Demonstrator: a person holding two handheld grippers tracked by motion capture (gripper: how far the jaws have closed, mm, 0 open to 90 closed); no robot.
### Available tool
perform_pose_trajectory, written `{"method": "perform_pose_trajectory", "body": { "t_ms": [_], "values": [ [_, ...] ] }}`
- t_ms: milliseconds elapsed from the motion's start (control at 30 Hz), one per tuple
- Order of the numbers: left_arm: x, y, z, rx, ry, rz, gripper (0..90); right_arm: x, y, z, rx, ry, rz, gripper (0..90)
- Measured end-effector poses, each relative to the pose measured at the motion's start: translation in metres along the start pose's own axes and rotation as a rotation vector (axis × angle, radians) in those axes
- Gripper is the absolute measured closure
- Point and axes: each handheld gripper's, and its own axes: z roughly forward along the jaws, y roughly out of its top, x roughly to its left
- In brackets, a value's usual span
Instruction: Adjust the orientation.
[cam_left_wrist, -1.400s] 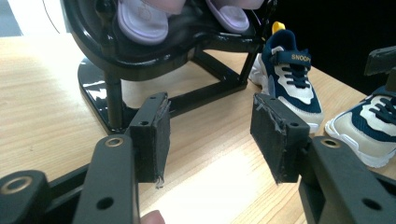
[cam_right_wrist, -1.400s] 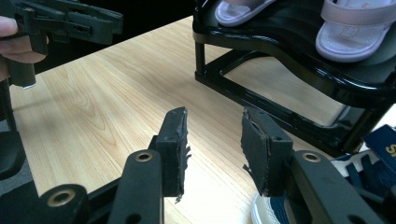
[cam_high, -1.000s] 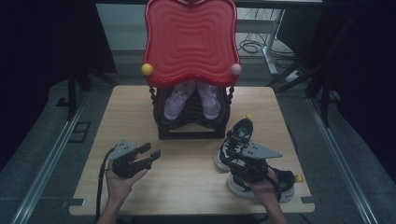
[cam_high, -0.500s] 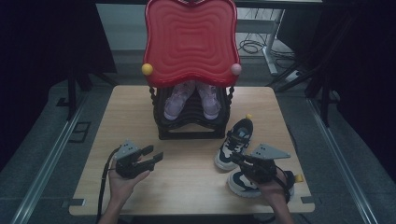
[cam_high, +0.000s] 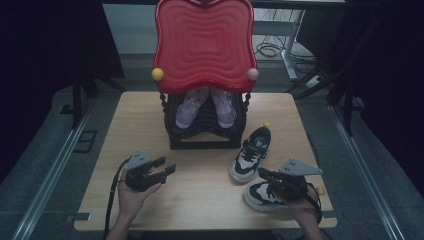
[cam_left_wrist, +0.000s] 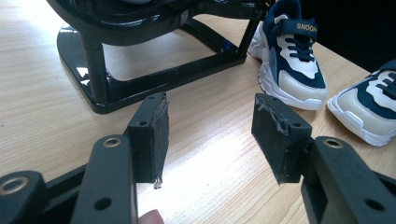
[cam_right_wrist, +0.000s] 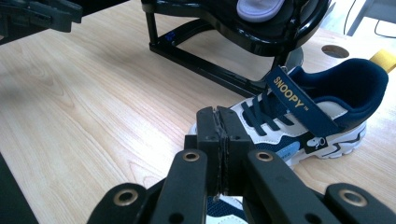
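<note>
Right gripper (cam_high: 266, 176) pressed closed on nothing, left gripper (cam_high: 166, 167) wide, pale wooden table (cam_high: 200, 195), dark room, grey floor (cam_high: 45, 165)

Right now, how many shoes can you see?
4. Two pink shoes sit on the black rack under the red tray. One navy-and-white shoe stands on the table beside the rack; another lies by the right hand-held gripper.

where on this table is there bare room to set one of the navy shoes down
Bare wood lies between the black curved-leg stand and the left tool, and along the wooden table's left side. The right front is crowded: two navy-and-white sneakers and the shut right tool.
</note>
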Motion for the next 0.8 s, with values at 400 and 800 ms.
{"method": "perform_pose_trajectory", "body": {
  "t_ms": [400,800],
  "values": [
    [-0.006,0.001,0.001,-0.004,-0.017,0.004,46.7,-0.012,0.010,-0.003,0.015,-0.020,0.005,88.6],
    [-0.018,-0.002,0.015,0.041,-0.052,0.032,46.6,-0.016,0.006,-0.001,0.010,-0.024,0.022,88.4]
  ]
}}
